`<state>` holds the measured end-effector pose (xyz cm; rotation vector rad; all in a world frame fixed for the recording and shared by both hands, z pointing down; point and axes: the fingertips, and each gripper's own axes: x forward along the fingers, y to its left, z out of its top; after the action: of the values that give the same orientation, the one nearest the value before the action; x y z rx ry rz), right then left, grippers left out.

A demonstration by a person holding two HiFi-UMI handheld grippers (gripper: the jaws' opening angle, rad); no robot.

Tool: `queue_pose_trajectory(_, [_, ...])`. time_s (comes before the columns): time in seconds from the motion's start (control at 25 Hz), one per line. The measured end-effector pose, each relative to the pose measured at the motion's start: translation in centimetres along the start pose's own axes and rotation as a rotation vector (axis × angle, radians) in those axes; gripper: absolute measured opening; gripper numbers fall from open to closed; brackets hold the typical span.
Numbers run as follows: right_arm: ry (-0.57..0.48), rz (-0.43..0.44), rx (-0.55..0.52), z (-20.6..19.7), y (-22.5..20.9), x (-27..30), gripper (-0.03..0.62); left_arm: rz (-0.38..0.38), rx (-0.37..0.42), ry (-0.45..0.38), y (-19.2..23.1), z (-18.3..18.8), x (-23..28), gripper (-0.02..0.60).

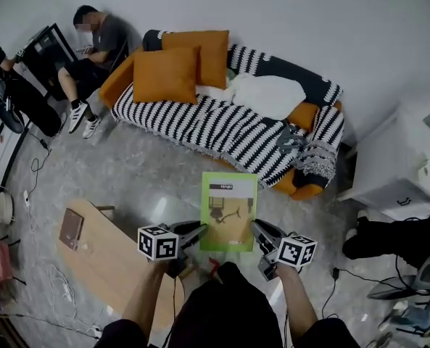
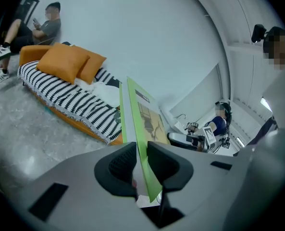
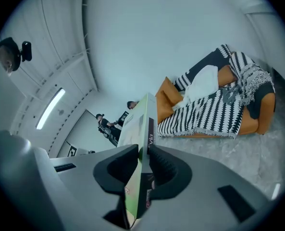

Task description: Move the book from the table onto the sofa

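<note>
The green book is held flat above the grey floor, between the wooden counter and the striped sofa, touching neither. Its left edge is clamped in the left tool and its right edge in the right tool. Both pairs of jaws are narrowed onto the thin book.

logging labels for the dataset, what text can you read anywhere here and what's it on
"via", tail of a cut-off word: dark strip on the edge of the book, right gripper view.
Title strip on the green cover, head view: too small to read.
Square markers on the left cube and right cube: patterns, no letters.
</note>
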<state>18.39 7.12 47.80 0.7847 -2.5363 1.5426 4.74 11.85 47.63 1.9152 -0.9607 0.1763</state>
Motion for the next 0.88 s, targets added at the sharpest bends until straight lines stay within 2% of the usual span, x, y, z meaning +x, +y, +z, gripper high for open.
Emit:
queue_pose_trajectory(0.44, [-0.073, -0.022, 0.022, 6.6, -3.8, 0.1, 0.091, -0.04, 0.042, 0.045, -0.1, 5.9, 6.1, 0.083])
queue_pose_trajectory(0.88, [-0.136, -0.081, 0.066, 12.2, -7.6, 5.2, 0.091, -0.097, 0.084, 0.121, 4.7, 13.0, 10.9, 0.083])
